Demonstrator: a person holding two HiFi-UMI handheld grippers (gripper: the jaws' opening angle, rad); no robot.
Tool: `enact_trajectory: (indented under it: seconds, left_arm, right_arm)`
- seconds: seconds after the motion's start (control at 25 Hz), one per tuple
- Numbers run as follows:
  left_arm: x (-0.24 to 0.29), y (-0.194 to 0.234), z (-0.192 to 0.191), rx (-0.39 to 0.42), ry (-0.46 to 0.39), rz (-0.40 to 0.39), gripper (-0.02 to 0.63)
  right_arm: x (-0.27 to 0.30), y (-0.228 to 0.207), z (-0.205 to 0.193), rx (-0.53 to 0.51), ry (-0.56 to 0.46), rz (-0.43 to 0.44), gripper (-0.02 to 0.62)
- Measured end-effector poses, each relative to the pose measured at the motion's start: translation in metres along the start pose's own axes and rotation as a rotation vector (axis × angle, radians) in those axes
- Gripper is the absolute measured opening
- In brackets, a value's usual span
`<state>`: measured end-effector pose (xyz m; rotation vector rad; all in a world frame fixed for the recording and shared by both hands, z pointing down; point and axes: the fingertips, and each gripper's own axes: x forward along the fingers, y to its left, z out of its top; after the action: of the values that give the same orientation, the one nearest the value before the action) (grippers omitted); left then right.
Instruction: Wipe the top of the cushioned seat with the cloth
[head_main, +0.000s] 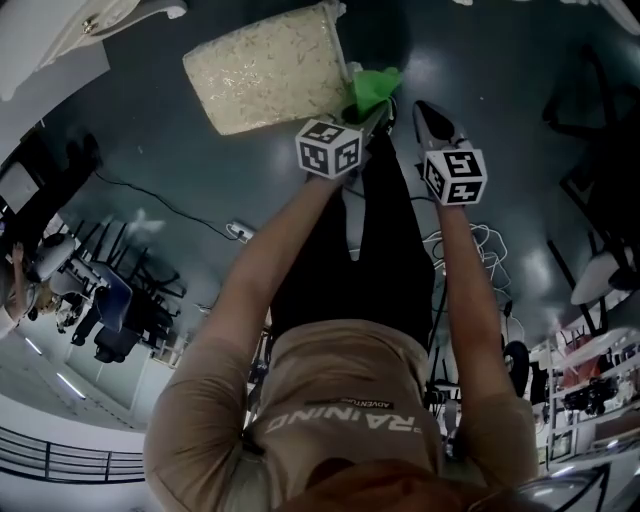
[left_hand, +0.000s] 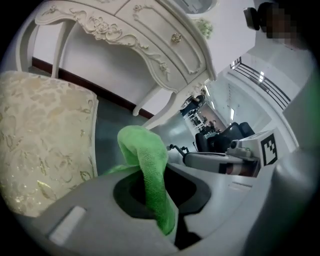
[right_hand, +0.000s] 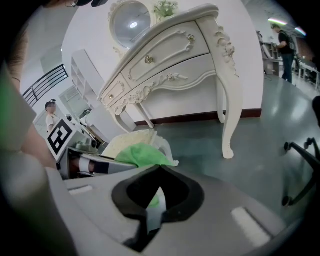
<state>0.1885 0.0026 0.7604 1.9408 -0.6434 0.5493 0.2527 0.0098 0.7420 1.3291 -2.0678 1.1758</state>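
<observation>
The cloth (left_hand: 146, 160), bright green, is pinched between the jaws of the left gripper (head_main: 358, 116), a fold bulging up past the tips. In the head view it sits at upper centre, just beside the right edge of the cushioned seat (head_main: 268, 68) and over the dark floor (head_main: 520, 70), not on the cushion. The right gripper (right_hand: 160, 169) is clenched with nothing between its jaws and hangs just right of the left one. A white carved dressing table (right_hand: 172, 52) stands beyond.
</observation>
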Motion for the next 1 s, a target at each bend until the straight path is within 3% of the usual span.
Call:
enact_trajectory:
  seconds: [0.36, 0.6, 0.88, 1.0]
  left_arm:
    - [-0.104, -0.008, 0.013, 0.128, -0.104, 0.008, 0.046]
    - [-0.221, -0.012, 0.012, 0.256, -0.151, 0.115, 0.046]
    - [-0.363, -0.06, 0.026, 0.38, -0.272, 0.152, 0.046]
    - [-0.422, -0.087, 0.032, 0.376, -0.345, 0.137, 0.046]
  right_arm:
    - [-0.018, 0.092, 0.005, -0.118, 0.005, 0.05, 0.002]
    - [-0.057, 0.178, 0.024, -0.115, -0.059, 0.065, 0.002]
    - [-0.13, 0.279, 0.061, -0.176, -0.156, 0.076, 0.002]
    - [-0.167, 0.323, 0.076, -0.205, -0.209, 0.062, 0.002]
